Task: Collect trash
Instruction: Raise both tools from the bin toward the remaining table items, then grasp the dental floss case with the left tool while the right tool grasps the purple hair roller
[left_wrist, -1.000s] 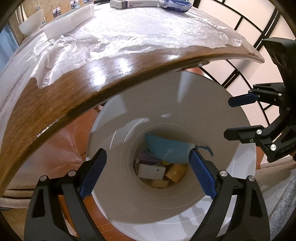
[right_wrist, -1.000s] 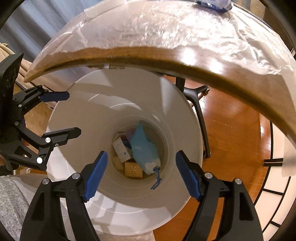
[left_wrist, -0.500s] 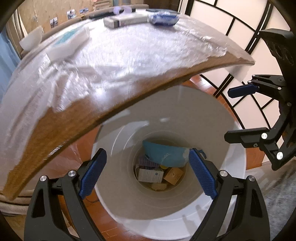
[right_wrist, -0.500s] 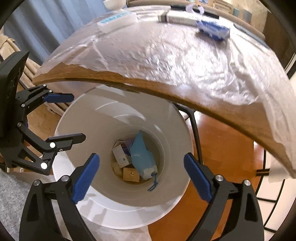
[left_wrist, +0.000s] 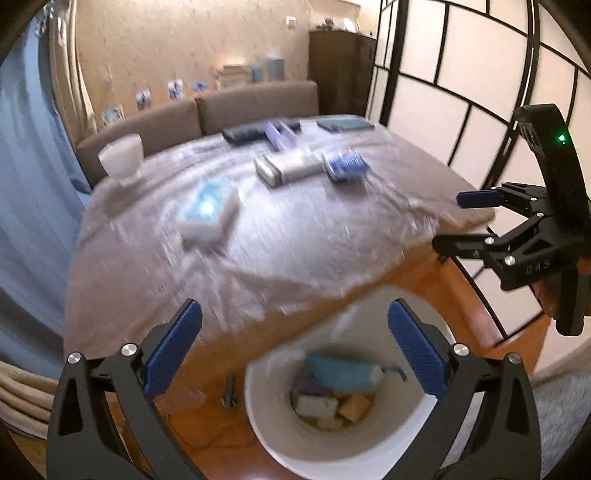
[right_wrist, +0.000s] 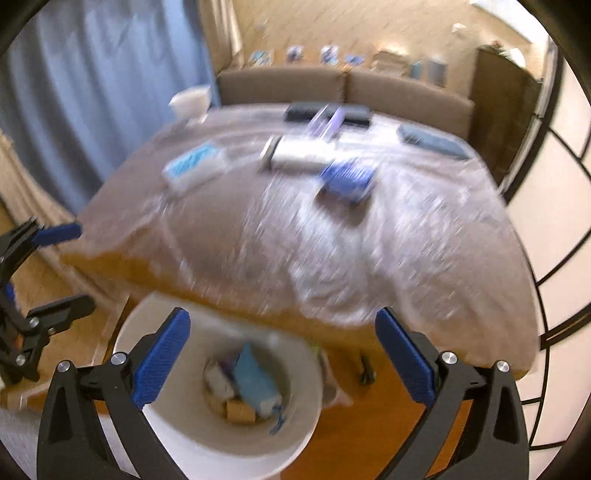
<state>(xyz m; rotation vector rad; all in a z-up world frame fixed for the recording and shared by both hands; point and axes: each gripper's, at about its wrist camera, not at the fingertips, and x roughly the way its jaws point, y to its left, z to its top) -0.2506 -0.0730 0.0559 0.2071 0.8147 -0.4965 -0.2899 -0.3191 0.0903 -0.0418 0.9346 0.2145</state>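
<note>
Left wrist: both grippers, left gripper (left_wrist: 295, 341) and right gripper (right_wrist: 282, 347), empty with jaws opening over the bin (left_wrist: 266, 435) holding some trash; blue packet (left_wrist: 345, 164), boxes remain on tabletop (left_wrist: 147, 251) beyond the bin.

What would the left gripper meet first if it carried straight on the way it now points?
Probably the near edge of the plastic-covered table, which lies between its open, empty fingers; the left gripper aims just above the white bin. Motion blur leaves depth uncertain.
</note>
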